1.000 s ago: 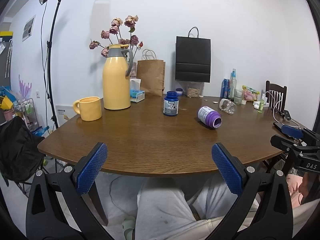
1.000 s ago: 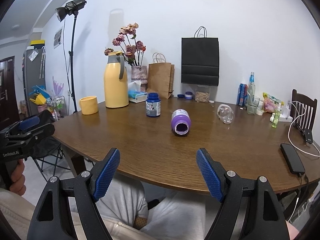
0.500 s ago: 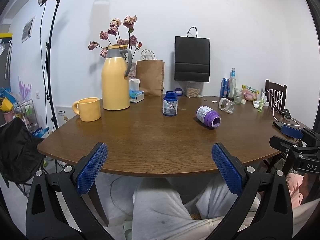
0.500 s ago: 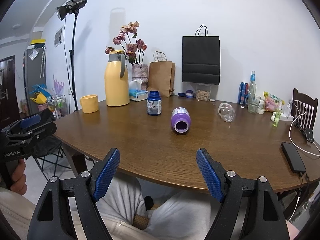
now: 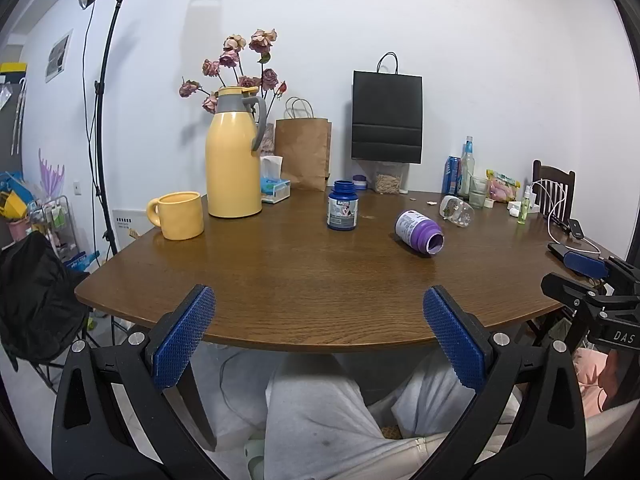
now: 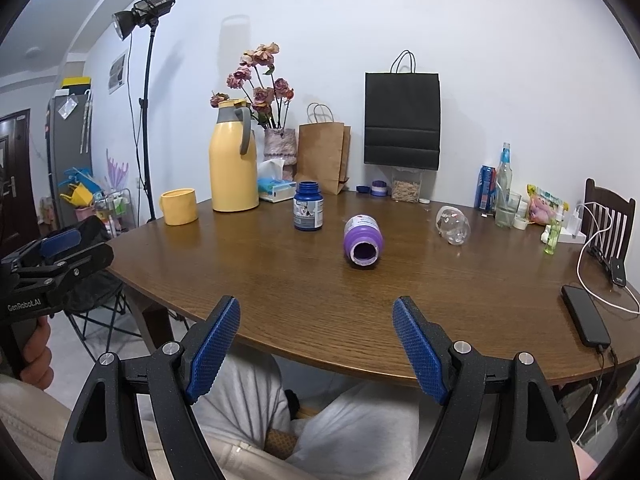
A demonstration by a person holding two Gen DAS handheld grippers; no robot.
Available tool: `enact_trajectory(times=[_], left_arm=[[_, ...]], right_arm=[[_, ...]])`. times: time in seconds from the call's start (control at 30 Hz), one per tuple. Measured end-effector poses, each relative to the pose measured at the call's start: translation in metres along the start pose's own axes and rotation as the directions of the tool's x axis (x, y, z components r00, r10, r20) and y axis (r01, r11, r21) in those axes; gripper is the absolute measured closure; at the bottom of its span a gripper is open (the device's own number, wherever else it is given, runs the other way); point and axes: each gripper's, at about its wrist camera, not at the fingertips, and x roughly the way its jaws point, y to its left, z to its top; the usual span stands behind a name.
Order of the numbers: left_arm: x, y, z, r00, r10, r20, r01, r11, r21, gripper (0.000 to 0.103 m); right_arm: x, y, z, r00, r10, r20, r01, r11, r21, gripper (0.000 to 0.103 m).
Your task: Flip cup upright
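Observation:
A purple cup (image 6: pixel 362 241) lies on its side in the middle of the brown table (image 6: pixel 320 300), its mouth towards me; it also shows in the left wrist view (image 5: pixel 419 232). A clear glass (image 6: pixel 453 225) lies on its side further right, also seen in the left wrist view (image 5: pixel 457 211). My right gripper (image 6: pixel 316 342) is open and empty at the table's near edge, short of the purple cup. My left gripper (image 5: pixel 318 334) is open and empty at the near edge too.
A yellow mug (image 5: pixel 177 215), a yellow thermos (image 5: pixel 234 154), a blue jar (image 5: pixel 343 212), paper bags (image 5: pixel 304 152) and bottles (image 6: pixel 503 184) stand on the table. A phone (image 6: pixel 586 320) with a cable lies at the right edge. A chair (image 6: pixel 610 220) stands at the right.
Both grippers have shifted slightly closer to the table. Nothing on the table has moved.

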Motion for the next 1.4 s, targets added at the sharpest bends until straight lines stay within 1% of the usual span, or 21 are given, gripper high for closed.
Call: enact_trajectory(times=[0.53, 0.63, 0.7, 0.8, 0.9, 0.97, 1.03, 1.1, 1.13, 1.2, 1.27, 1.3, 1.4], left_arm=[[0.000, 0.000, 0.000, 1.000, -0.006, -0.002, 0.006, 1.000, 0.002, 0.000], [0.005, 0.001, 0.004, 1.000, 0.000, 0.006, 0.000, 1.000, 0.001, 0.000], [0.017, 0.002, 0.010, 1.000, 0.006, 0.001, -0.006, 1.000, -0.010, 0.000], [0.052, -0.003, 0.022, 0.998, 0.017, -0.058, -0.016, 1.000, 0.015, 0.000], [0.077, -0.005, 0.028, 0.996, 0.005, -0.088, -0.004, 1.000, 0.010, 0.000], [0.096, -0.006, 0.029, 0.991, -0.009, -0.132, 0.009, 1.000, -0.004, 0.000], [0.116, -0.007, 0.032, 0.985, -0.044, -0.169, 0.038, 0.999, -0.037, 0.000], [0.135, -0.009, 0.037, 0.977, -0.071, -0.202, 0.061, 0.997, -0.052, 0.000], [0.146, -0.011, 0.039, 0.971, -0.078, -0.226, 0.069, 0.996, -0.050, 0.000], [0.167, -0.016, 0.043, 0.960, -0.082, -0.268, 0.075, 0.996, -0.039, 0.000], [0.190, -0.020, 0.047, 0.949, -0.085, -0.304, 0.079, 0.996, -0.033, 0.000], [0.199, -0.022, 0.049, 0.946, -0.095, -0.309, 0.088, 0.995, -0.037, 0.000], [0.232, -0.022, 0.057, 0.927, -0.134, -0.350, 0.118, 0.991, -0.065, 0.000]], right_arm=[[-0.001, 0.003, 0.001, 1.000, -0.004, 0.002, 0.004, 1.000, -0.011, 0.020], [0.007, -0.001, 0.006, 1.000, -0.007, -0.003, 0.007, 1.000, 0.021, 0.020], [0.015, -0.004, 0.010, 1.000, -0.012, 0.005, 0.012, 0.999, 0.037, 0.020], [0.037, -0.011, 0.020, 0.999, -0.028, -0.019, 0.029, 0.998, 0.052, 0.020], [0.064, -0.023, 0.028, 0.997, -0.038, -0.074, 0.044, 0.995, 0.088, 0.020], [0.083, -0.031, 0.031, 0.993, -0.025, -0.114, 0.037, 0.993, 0.109, 0.020], [0.103, -0.040, 0.034, 0.990, -0.009, -0.144, 0.027, 0.992, 0.123, 0.020], [0.127, -0.048, 0.038, 0.980, 0.004, -0.197, 0.022, 0.991, 0.132, 0.020], [0.143, -0.051, 0.043, 0.970, 0.011, -0.242, 0.023, 0.990, 0.139, 0.020], [0.165, -0.052, 0.050, 0.959, 0.045, -0.279, -0.002, 0.988, 0.154, 0.020], [0.188, -0.053, 0.058, 0.950, 0.061, -0.305, -0.014, 0.988, 0.154, 0.020], [0.199, -0.053, 0.061, 0.948, 0.056, -0.315, -0.008, 0.989, 0.149, 0.020], [0.237, -0.059, 0.072, 0.939, 0.012, -0.344, 0.031, 0.992, 0.121, 0.020]])
